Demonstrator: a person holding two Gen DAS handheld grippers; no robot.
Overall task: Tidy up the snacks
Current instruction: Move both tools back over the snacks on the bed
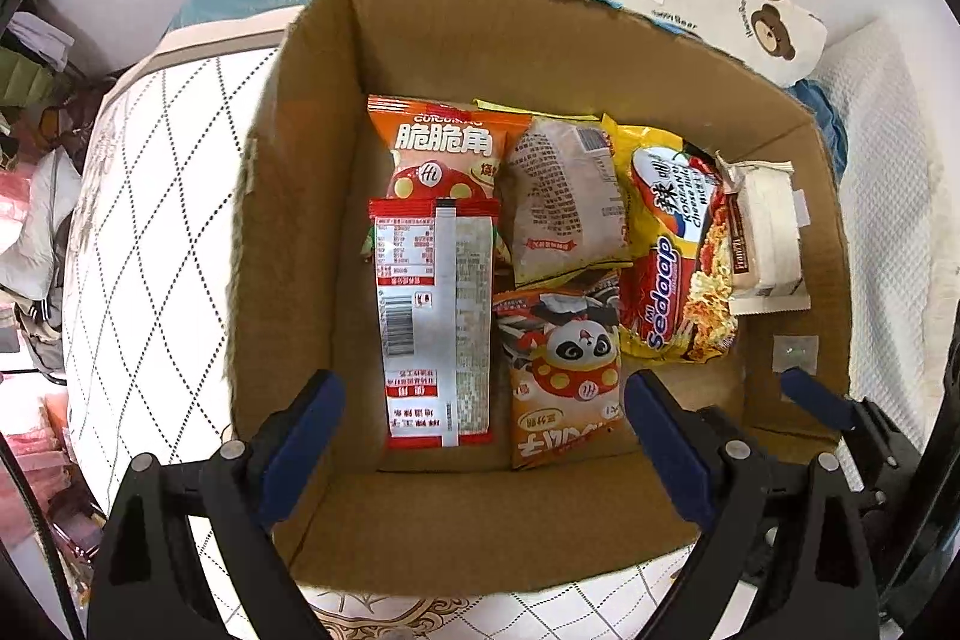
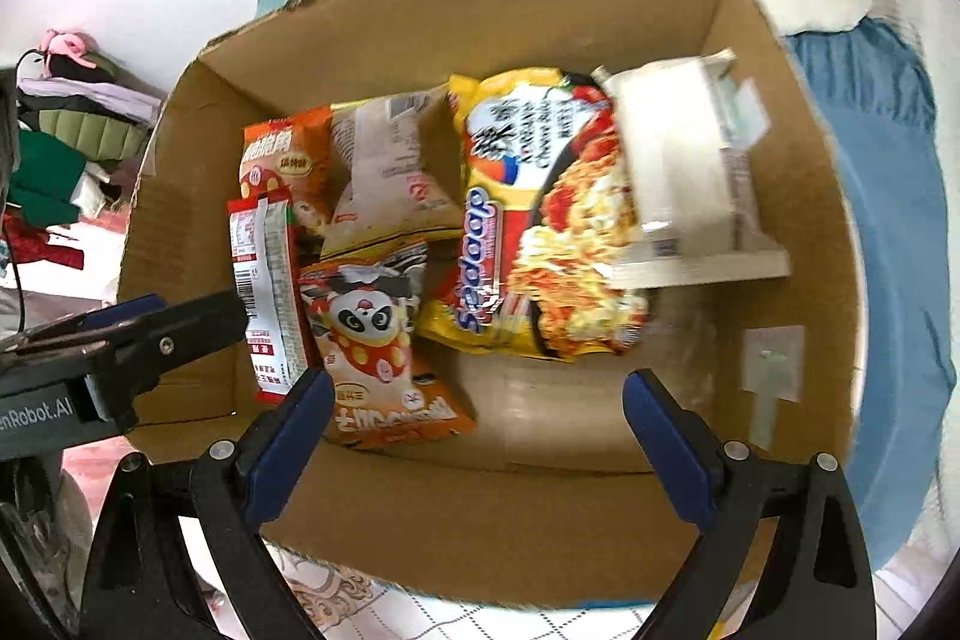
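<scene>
The cardboard box (image 1: 300, 196) is sitting on the mattress (image 1: 156, 244), and every snack is lying inside the box on its floor. The long packet with the barcode (image 1: 435, 322) is lying nearest the box's left wall, overlapping the crisp bag (image 1: 444, 148) toward the box's far wall. The panda bag (image 1: 564, 370) is lying near the box's front wall, the upturned bag (image 1: 564, 196) behind it. The noodle packet (image 1: 672, 250) is resting further toward the box's right wall, with the wrapped cake (image 1: 768, 238) beside it, closest to that wall.
</scene>
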